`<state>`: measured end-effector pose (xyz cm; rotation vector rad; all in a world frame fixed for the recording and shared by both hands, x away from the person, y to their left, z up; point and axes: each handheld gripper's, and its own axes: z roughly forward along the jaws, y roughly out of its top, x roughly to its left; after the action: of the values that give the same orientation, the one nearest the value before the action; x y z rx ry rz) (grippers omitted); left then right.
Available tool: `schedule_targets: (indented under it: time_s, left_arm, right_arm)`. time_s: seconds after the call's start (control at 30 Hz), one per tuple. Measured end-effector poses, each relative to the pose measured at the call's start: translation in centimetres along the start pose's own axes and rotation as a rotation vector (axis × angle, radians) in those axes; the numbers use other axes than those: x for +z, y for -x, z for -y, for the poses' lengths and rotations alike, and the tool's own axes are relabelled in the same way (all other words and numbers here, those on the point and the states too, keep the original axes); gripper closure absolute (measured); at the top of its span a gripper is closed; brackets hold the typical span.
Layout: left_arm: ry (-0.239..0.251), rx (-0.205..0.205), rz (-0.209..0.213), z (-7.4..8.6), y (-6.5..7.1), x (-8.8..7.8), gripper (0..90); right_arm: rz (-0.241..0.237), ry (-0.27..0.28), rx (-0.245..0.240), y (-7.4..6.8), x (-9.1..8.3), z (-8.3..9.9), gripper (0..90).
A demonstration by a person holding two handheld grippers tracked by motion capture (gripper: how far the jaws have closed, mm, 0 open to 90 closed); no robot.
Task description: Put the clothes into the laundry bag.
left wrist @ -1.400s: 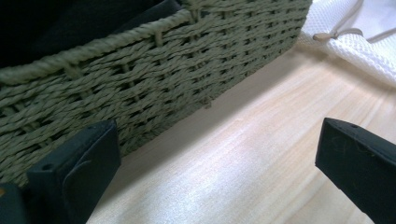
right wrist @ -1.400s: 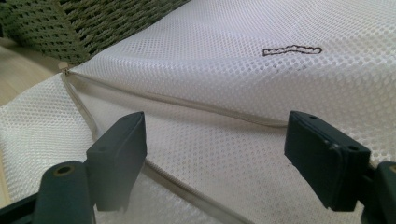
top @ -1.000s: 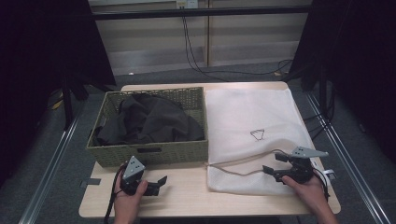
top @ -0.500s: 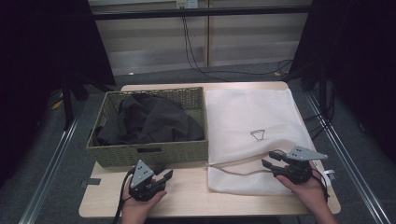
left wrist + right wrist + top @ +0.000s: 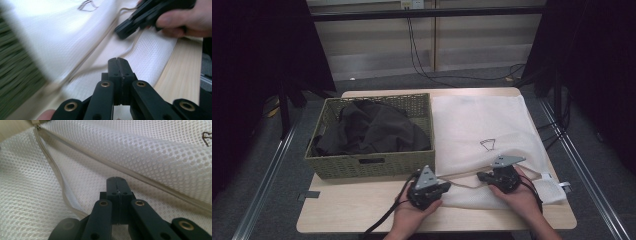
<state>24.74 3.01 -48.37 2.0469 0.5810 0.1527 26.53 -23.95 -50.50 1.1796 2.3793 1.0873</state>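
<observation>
Both black two-jaw grippers, left (image 5: 443,188) and right (image 5: 481,176), jaws just closed empty, at white mesh zip bag's (image 5: 482,125) near edge.

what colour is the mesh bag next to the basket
White, with a beige zipper; the mesh bag shows best in the right gripper view.

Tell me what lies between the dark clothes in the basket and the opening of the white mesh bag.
Only the green woven basket's own wall rises around the dark clothes; the white mesh laundry bag's unzipped mouth lies nearly flat.
</observation>
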Motion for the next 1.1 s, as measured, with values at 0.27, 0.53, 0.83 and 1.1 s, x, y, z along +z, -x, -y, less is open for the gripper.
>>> schedule_targets:
  time_s: [0.27, 0.53, 0.83, 1.1]
  left_arm:
    - [-0.146, 0.0, -0.021, 0.7, 0.5, 3.2, 90.0]
    - [-0.146, -0.007, -0.004, 0.8, 0.2, 3.0, 90.0]
    - [-0.144, -0.015, -0.011, 0.8, 0.2, 3.0, 90.0]
    - [-0.146, -0.014, -0.011, 0.8, 0.3, 3.0, 90.0]
  right_arm:
    - [0.067, -0.003, 0.079, 0.8, 1.1, -1.2, 87.5]
    - [0.201, 0.273, 0.114, 3.4, -1.2, -3.8, 90.0]
    - [0.197, 0.302, 0.072, 3.3, -3.9, -2.3, 81.5]
    - [0.377, 0.107, -0.04, 2.1, -0.9, -1.3, 17.6]
